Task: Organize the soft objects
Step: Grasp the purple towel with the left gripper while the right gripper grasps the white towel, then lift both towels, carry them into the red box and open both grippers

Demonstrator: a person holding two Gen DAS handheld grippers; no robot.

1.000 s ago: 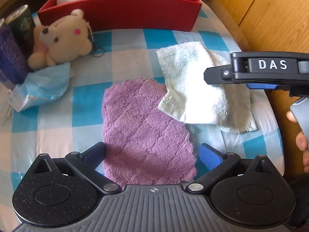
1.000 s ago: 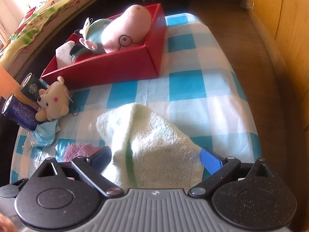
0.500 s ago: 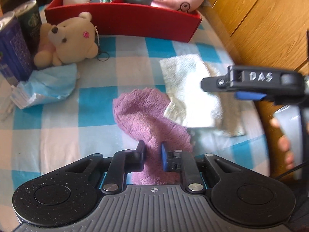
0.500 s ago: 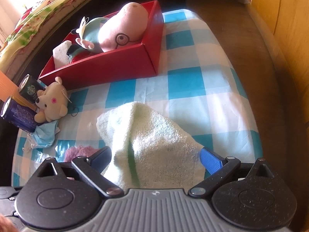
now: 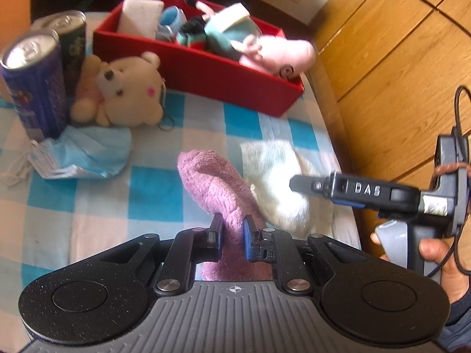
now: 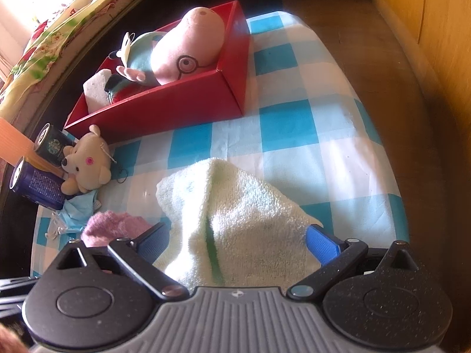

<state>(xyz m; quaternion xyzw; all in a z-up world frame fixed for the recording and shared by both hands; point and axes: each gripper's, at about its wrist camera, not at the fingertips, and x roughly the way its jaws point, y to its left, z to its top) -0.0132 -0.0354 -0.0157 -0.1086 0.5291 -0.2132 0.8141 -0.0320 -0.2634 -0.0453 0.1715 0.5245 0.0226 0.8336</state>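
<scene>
The left gripper (image 5: 232, 231) has its two pads pressed together on a fold of the purple fleece cloth (image 5: 215, 176), which rises from the blue-and-white checked tablecloth (image 5: 97, 206) in a bunched hump, its far end curling over just beyond the fingers. Just to the right of it lies the pale cream towel (image 6: 235, 220), crumpled, with a thin green stripe running along it; in the left wrist view the two cloths touch where the purple one meets the towel's near-left edge. The right gripper (image 6: 238, 236) hovers over that towel with its blue-padded fingers spread wide, one at each side of the towel's near end and neither pressing it; a hand (image 5: 441, 261) holds its handle at the right edge of the left wrist view. At the far end of the table stands a red box (image 5: 206, 67) holding a pink pig plush (image 6: 188, 50) in a teal outfit, a white sponge-like block (image 5: 141, 17) and some smaller soft items that are hard to make out. To the left, near the box, a cream teddy bear (image 5: 126, 91) leans against two drink cans (image 5: 38, 85), one blue and one dark green, with a crumpled light-blue face mask (image 5: 88, 156) lying just in front of the bear. Wooden panelling (image 5: 397, 58) runs along the right side of the scene.
</scene>
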